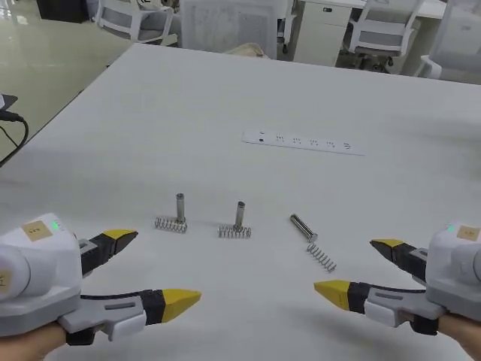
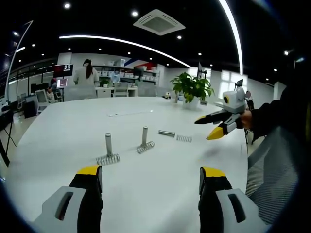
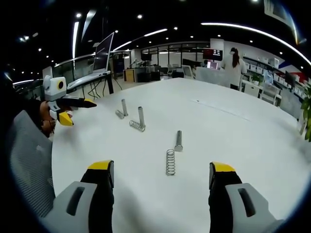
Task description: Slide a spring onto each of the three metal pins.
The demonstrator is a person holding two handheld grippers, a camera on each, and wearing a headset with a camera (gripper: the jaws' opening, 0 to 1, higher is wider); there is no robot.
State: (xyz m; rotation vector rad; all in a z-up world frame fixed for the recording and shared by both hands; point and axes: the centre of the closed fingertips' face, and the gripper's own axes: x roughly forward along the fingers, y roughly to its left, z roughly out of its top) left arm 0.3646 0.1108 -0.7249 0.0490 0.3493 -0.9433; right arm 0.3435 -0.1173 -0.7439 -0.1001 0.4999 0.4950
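Springs: all three are off their pins, lying flat on the table (image 1: 225, 98), on the person's side of the power strip (image 1: 303, 142) and well apart from it.

- left spring (image 1: 170, 224): out past the strip's left end, at the foot of the left pin (image 1: 180, 206). Pin upright, bare.
- middle spring (image 1: 234, 232): about in line with the strip's left end, at the foot of the middle pin (image 1: 240, 213). Pin upright, bare.
- right spring (image 1: 321, 256): about in line with the strip's middle, furthest of the three from it. It sits just off the near end of the right pin (image 1: 302, 226), roughly continuing its line; cannot tell if they touch. This pin lies on its side, pointing aslant toward the strip.

Left gripper (image 1: 154, 268): jaws spread wide, nothing between them. Held over the table, further from the strip than the left spring and off past the strip's left end. The left gripper view agrees: yellow tips apart, bare table between.

Right gripper (image 1: 359, 265): released, jaws wide, empty. Further from the strip than the right spring, roughly in line with the strip's right end. The right gripper view looks along the right spring and the lying pin, both ahead of the jaws.

Neither gripper touches a spring or pin. The strip is white, flat, long side across the table.
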